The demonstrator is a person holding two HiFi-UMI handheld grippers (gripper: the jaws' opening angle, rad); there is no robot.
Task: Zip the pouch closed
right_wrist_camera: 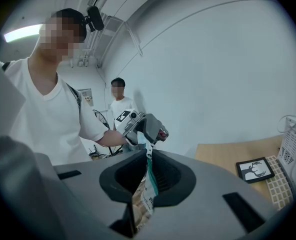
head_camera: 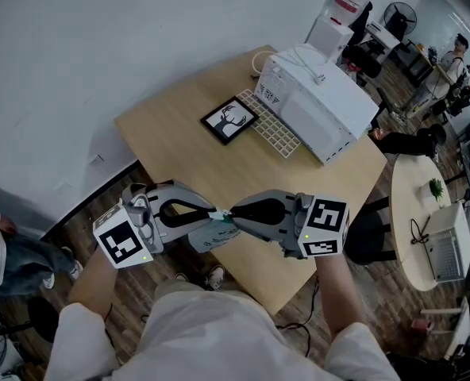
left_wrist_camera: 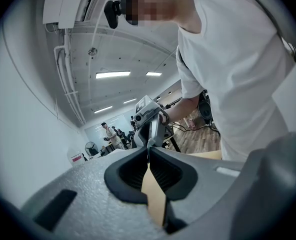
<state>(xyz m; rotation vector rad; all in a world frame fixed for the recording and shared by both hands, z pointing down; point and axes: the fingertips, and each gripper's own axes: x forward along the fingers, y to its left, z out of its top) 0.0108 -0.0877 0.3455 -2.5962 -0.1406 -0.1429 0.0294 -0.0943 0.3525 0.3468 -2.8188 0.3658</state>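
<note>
Left tongs [head_camera: 214, 213] pinching pouch [head_camera: 209, 235], right tongs [head_camera: 233, 213] pinching it too (pouch between them)

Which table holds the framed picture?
The square wooden table, where the framed picture lies near the white appliance; the round white table has none.

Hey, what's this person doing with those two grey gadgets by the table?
A person in a white shirt holds a grey hand-held claw in each hand. The left claw and the right claw are both clamped shut on a small printed pouch with a teal strip, meeting almost tip to tip and holding it in the air by the edge of the light wooden table. Whether its zip is closed can't be seen.
</note>
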